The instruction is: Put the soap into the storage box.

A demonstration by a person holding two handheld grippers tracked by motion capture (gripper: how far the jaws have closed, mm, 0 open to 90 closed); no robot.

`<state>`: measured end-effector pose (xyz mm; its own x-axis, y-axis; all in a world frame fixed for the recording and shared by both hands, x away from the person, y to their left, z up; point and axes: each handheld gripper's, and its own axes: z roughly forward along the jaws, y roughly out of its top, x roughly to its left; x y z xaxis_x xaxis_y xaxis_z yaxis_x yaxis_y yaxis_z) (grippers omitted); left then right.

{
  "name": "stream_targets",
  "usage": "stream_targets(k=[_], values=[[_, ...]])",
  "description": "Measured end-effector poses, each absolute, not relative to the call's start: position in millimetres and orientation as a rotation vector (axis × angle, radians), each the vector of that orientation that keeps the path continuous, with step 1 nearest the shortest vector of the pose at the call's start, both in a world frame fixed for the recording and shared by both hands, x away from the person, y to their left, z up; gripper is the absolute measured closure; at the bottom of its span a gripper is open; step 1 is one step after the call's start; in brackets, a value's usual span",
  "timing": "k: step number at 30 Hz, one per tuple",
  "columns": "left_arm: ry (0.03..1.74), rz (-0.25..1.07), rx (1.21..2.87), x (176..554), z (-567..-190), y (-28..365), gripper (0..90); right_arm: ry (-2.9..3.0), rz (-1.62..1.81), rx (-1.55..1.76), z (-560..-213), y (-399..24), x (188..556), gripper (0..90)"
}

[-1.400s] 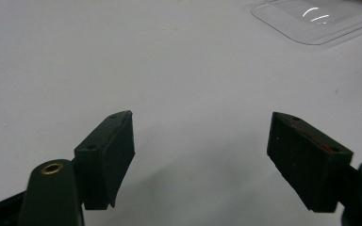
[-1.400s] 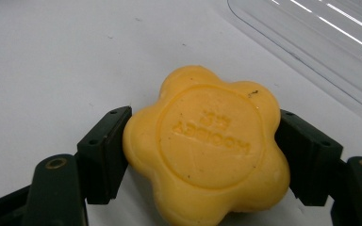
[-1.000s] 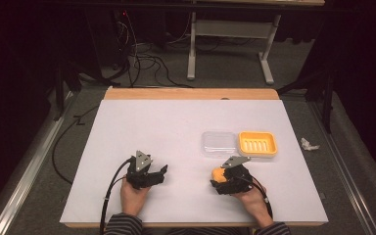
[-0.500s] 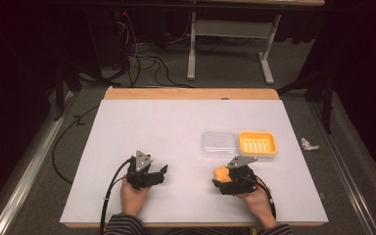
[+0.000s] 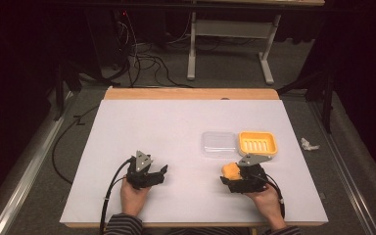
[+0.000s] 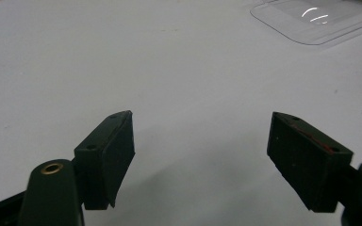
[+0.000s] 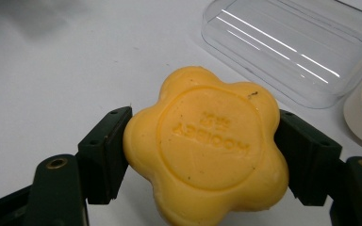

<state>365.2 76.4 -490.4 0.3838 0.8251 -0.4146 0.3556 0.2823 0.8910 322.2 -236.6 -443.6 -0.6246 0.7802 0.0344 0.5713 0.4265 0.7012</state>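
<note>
High view: the right gripper [image 5: 231,177] sits at lower right of the frame, clamped on a yellow soap bar [image 5: 229,170]. The clear lid [image 5: 218,143] and yellow soap dish [image 5: 257,142] lie side by side just above it, on the white table [image 5: 176,122]. The left gripper [image 5: 157,175] rests at lower centre-left, its jaws parted and empty. Against the earlier frames, both grippers and the soap bar hold the same positions.

Left gripper view: both jaws stand wide apart over bare table; the clear lid's corner sits at upper right.

Right gripper view: the soap bar [image 7: 207,141] is flower-shaped, without a distinct long axis, stamped face towards the camera, lettering upside down. The jaws press its left and right lobes.
</note>
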Motion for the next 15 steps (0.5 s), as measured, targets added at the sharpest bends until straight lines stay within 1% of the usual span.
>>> stream_targets(k=[15], values=[[1.202, 0.444, 1.311, 365.3, -490.5, 76.4, 24.4, 2.361, 1.003, 1.191, -435.5, -247.9, 322.5, 27.2]])
